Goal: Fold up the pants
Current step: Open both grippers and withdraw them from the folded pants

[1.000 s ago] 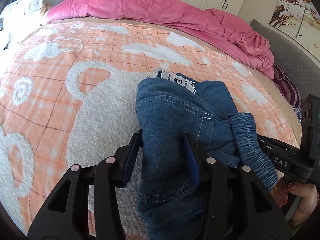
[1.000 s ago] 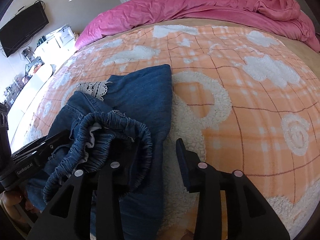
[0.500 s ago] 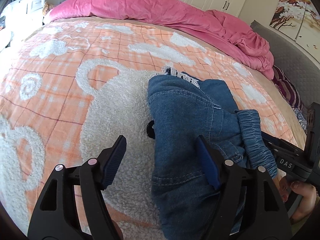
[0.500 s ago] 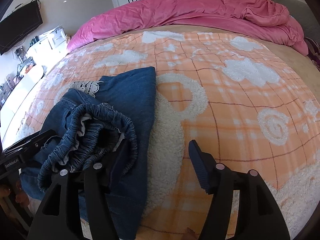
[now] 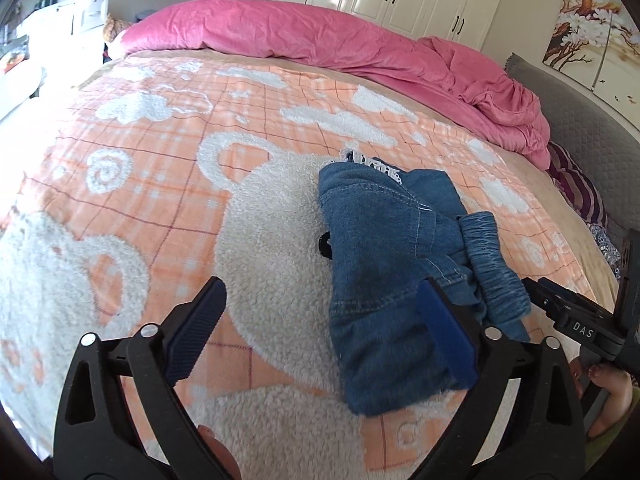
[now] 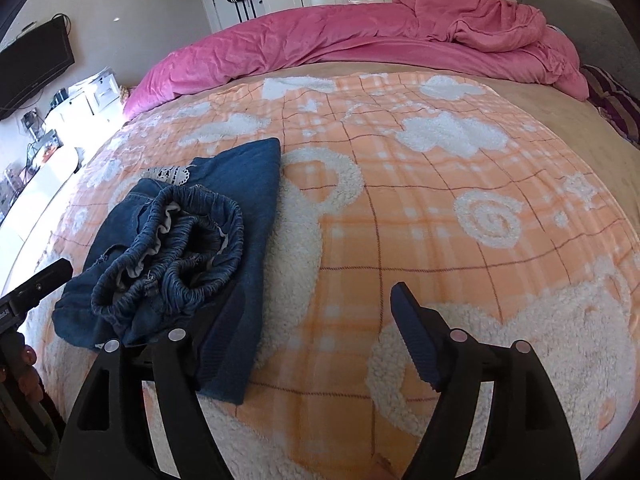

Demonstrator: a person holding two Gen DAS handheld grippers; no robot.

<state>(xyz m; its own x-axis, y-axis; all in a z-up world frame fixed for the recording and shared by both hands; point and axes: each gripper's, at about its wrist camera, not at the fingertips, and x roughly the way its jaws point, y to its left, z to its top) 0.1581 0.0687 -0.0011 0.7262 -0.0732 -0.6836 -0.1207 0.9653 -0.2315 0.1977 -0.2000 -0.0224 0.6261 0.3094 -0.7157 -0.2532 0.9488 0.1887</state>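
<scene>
Pants (image 5: 384, 280), blue denim, lie folded in a bundle on the bed's orange blanket (image 5: 168, 152), the gathered waistband on top. Left claw (image 5: 320, 336) and right claw (image 6: 316, 340) have both just been opening; their jaws stand wide and press on nothing, each with one finger over the denim's edge.

The pants (image 5: 384, 280) are matt blue denim with pale stitching, a gathered elastic waistband (image 6: 172, 256) and a white lace trim (image 6: 170, 174). The blanket (image 5: 160, 184) is fuzzy orange-and-white fleece. The pink duvet (image 6: 320, 46) is crumpled, softly matt cloth.
</scene>
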